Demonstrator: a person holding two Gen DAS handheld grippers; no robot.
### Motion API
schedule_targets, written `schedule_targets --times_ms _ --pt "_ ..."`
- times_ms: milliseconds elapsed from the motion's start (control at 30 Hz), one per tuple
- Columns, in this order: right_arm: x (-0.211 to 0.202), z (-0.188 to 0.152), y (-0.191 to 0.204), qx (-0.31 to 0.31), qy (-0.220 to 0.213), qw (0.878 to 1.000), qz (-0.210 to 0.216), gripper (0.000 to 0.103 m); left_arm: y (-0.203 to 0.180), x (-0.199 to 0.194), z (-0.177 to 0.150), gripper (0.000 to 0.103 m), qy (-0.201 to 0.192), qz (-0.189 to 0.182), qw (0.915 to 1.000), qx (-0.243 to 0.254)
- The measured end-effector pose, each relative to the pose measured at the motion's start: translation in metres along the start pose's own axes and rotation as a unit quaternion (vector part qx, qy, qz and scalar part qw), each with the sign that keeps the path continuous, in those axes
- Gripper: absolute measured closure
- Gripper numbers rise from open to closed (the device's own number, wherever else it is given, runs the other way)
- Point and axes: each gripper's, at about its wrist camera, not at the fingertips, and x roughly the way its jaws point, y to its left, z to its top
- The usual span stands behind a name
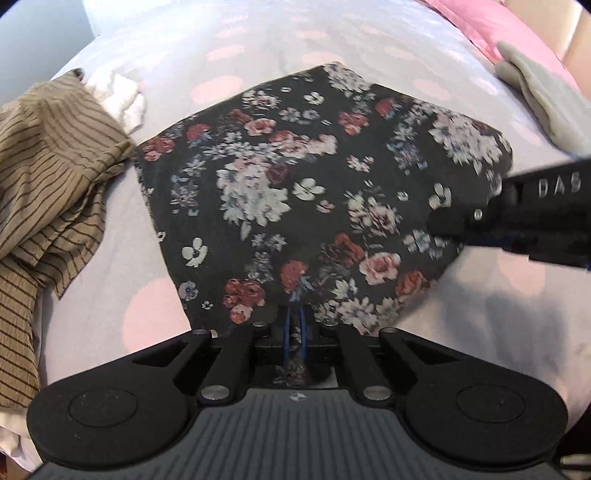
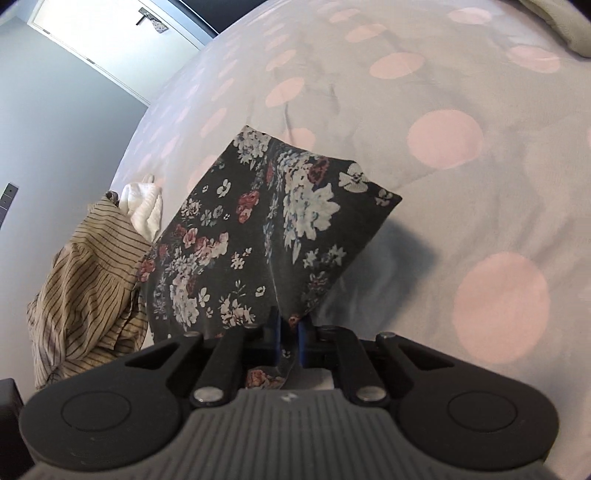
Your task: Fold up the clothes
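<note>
A dark floral garment [image 1: 280, 192] lies folded on the bed, black with pink, red and white flowers. My left gripper [image 1: 294, 321] is shut on its near edge, the cloth pinched between the blue pads. The right gripper [image 1: 491, 218] reaches in from the right side of the left wrist view, at the garment's right edge. In the right wrist view the floral garment [image 2: 258, 236] rises off the sheet toward my right gripper [image 2: 290, 326], which is shut on a corner of it. A fold of cloth hangs behind the pads.
A tan striped garment [image 1: 48, 166] is heaped at the left with a white cloth [image 1: 122, 99] beside it. A grey garment [image 1: 543, 99] lies at the far right. The bedsheet [image 2: 443, 133] is pale with pink dots. A pink pillow [image 1: 480, 22] sits at the back.
</note>
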Motion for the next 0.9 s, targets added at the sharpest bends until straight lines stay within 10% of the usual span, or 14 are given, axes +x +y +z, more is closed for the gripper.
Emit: schedule_targets --times_ms 300,533,900 --pt "-0.047 0.007 -0.04 -0.026 0.011 0.998 -0.052 0.094 -0.031 -0.017 -0.01 0.101 -0.004 -0.12 0.992 0.039" --pt "-0.068 0.037 -0.066 -0.06 -0.004 0.992 -0.108 0.094 -0.005 -0.046 0.022 0.1 -0.063 -0.113 0.9906 0.047" --pt "-0.05 0.075 -0.105 -0.021 -0.007 0.989 -0.144 0.094 0.035 0.002 0.067 0.052 -0.047 -0.168 0.9846 0.01"
